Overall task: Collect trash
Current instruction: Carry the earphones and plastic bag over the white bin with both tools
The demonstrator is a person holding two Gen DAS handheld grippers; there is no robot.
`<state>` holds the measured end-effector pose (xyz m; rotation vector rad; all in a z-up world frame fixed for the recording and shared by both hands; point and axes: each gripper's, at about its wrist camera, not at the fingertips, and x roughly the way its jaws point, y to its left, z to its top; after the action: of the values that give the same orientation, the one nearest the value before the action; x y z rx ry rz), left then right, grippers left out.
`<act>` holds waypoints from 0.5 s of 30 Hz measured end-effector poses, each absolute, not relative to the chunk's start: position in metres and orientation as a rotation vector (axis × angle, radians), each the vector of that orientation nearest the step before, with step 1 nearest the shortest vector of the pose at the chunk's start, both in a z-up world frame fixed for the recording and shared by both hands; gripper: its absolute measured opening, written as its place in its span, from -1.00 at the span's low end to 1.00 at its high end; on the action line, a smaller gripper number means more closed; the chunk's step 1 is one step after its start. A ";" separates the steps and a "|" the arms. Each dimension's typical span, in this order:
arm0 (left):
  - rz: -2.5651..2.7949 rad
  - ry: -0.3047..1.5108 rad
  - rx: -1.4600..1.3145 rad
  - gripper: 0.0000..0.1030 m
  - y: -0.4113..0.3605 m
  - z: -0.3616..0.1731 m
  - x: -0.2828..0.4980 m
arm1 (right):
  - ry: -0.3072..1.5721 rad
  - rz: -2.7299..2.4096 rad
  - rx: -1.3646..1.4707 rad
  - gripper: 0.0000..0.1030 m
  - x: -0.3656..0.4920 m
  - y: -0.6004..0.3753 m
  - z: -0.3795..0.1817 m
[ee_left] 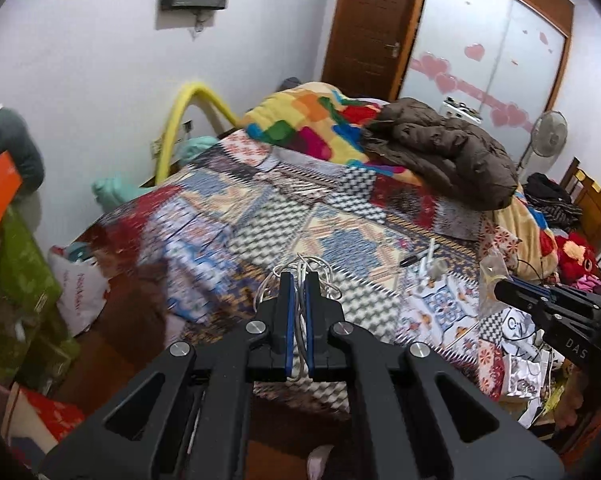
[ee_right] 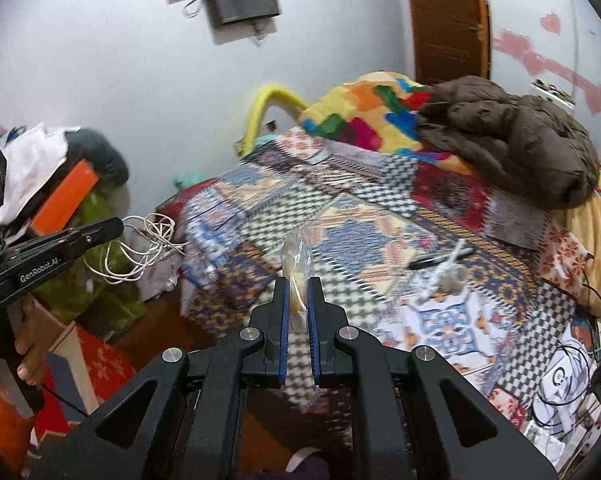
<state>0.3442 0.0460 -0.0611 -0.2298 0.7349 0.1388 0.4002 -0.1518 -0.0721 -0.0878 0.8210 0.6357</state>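
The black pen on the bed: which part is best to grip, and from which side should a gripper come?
Probably grip the pen at mid-barrel, coming from above with the jaws across its width. It lies flat on the bedcover, slanted, so only its long sides are free. Its right end runs close to the white plastic bits, so stay nearer the left end. Both grippers are full now.

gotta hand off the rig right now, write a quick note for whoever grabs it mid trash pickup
Left tongs: shut on the tangled white cord, lifted off the bed.
Right tongs: shut on a clear plastic wrapper, also lifted.
Done: two pieces picked up, neither dropped anywhere yet.
Left: bin both. No bin is plainly in view; a white plastic bag sits on the floor by the bed. More paper scraps and a black pen remain on the patterned bedspread.
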 end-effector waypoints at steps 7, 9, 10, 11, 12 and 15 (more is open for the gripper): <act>0.205 0.741 -0.256 -0.93 0.088 -0.073 0.291 | 0.839 0.732 -0.150 -0.84 0.362 -0.095 -0.083; 0.225 0.745 -0.272 -0.93 0.102 -0.079 0.275 | 0.846 0.759 -0.173 -0.84 0.351 -0.079 -0.088; 0.231 0.749 -0.279 -0.94 0.107 -0.082 0.270 | 0.851 0.772 -0.183 -0.84 0.346 -0.071 -0.092; 0.239 0.753 -0.287 -0.94 0.113 -0.085 0.264 | 0.857 0.784 -0.194 -0.84 0.341 -0.063 -0.095; 0.249 0.758 -0.293 -0.94 0.120 -0.089 0.256 | 0.863 0.793 -0.201 -0.84 0.338 -0.056 -0.097; 0.271 0.783 -0.312 -0.94 0.137 -0.103 0.241 | 0.889 0.829 -0.235 -0.84 0.324 -0.031 -0.111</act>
<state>0.2408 0.1366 -0.1031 -0.3123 0.7827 0.2714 0.3237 -0.0310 -0.1114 -0.2351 0.8890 0.8291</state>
